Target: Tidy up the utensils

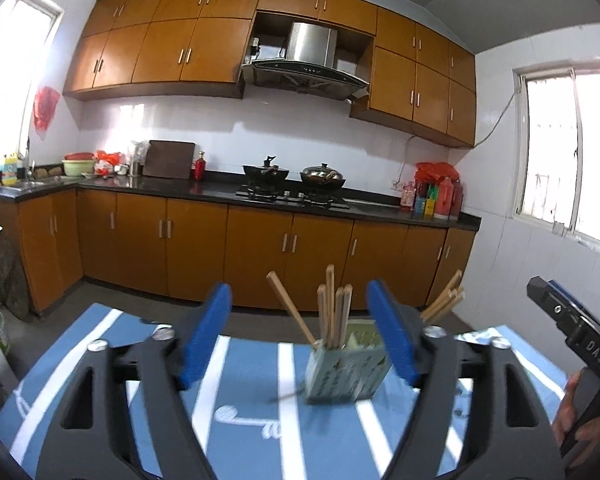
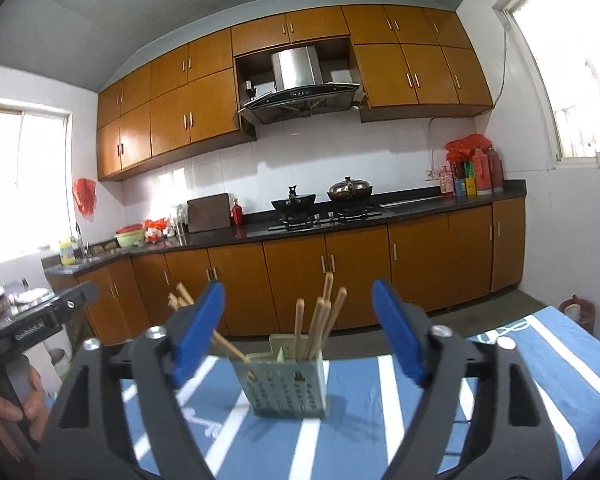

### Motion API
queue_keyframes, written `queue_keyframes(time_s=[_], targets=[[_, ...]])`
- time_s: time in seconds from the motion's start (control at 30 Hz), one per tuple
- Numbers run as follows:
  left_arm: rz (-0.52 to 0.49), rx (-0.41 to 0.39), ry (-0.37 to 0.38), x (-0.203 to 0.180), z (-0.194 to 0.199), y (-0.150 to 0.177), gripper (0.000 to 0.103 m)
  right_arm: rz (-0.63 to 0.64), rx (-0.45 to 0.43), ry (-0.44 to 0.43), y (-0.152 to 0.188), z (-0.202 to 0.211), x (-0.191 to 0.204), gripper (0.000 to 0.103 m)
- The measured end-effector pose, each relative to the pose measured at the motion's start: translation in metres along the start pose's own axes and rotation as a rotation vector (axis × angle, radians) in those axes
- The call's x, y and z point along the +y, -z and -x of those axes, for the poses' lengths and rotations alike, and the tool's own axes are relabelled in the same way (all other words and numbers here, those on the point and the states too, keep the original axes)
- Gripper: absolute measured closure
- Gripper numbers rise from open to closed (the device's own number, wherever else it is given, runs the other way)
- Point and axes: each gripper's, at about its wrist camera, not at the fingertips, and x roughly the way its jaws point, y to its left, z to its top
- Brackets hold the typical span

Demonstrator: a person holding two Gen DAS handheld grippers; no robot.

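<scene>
Parted tongs (image 1: 300,336) before chopstick holder (image 1: 346,372)

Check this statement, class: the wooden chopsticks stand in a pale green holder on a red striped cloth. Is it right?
Not quite. The cloth is blue with white stripes, not red, as the right wrist view shows. The wooden chopsticks do stand in the pale green holder.

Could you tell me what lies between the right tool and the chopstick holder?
Only bare blue striped cloth; the right tool stands open short of the chopstick holder, seen in the right wrist view.

Bright daylight from blown-out windows (image 1: 560,152); fisheye-bent edges, slight blur.
</scene>
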Motion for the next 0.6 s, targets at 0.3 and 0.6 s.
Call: queue_keyframes(time_s=[0.3,0.6], targets=[[-0.084,-0.003,-0.038,-0.003,0.039,0.035,0.002,0.069,0.026,0.077,0.031,0.035,0.012,0.004],[-0.099,0.033,-0.045,-0.005,0.062,0.060,0.002,0.123,0.088,0.126,0.057,0.058,0.023,0.004]])
